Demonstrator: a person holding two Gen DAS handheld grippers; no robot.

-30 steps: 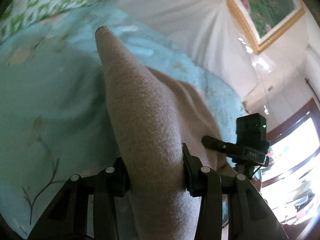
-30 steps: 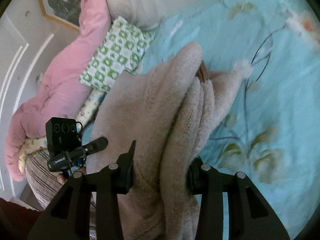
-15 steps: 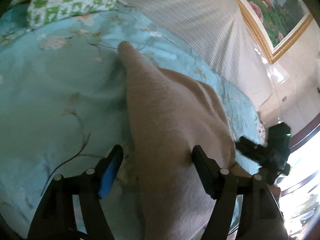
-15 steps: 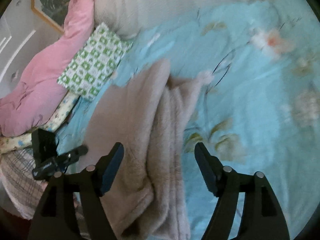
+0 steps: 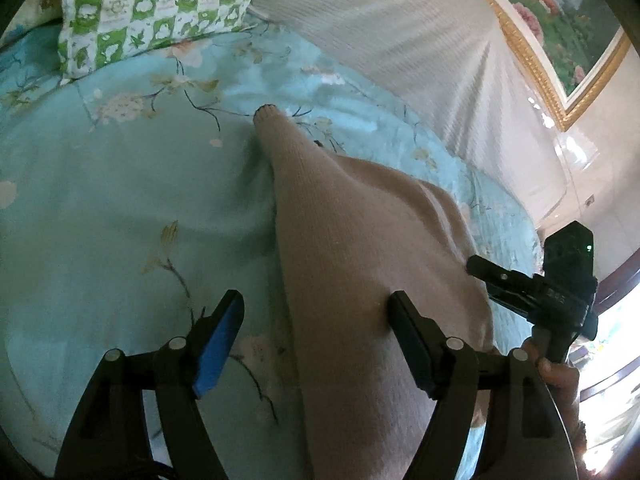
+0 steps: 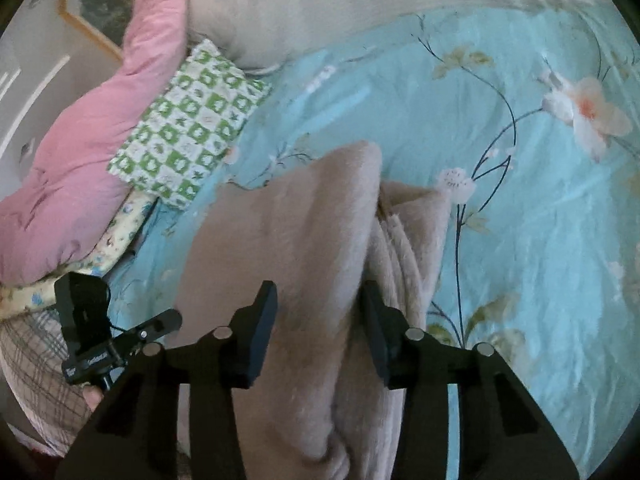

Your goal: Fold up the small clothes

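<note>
A beige fleecy garment (image 5: pixel 360 248) lies on the light blue floral bedspread (image 5: pixel 100 208), one sleeve pointing away to its cuff (image 5: pixel 266 112). My left gripper (image 5: pixel 316 312) is open, its jaws spread wide over the garment's near part, the blue-padded left finger (image 5: pixel 218 340) over the bedspread. In the right wrist view the garment (image 6: pixel 288 240) lies in thick folds. My right gripper (image 6: pixel 320 304) has its jaws closed in on a raised fold of the garment between them.
A green-and-white checked pillow (image 5: pixel 152 8) and a grey ribbed cushion (image 5: pixel 400 52) lie at the head of the bed. A pink quilt (image 6: pixel 76 148) and plaid cloth (image 6: pixel 36 372) are at the left. A framed picture (image 5: pixel 560 20) hangs on the wall.
My left gripper opened and let the garment go, and it now lies flat. My right gripper opened half a second ago and has now closed in on a fold.
</note>
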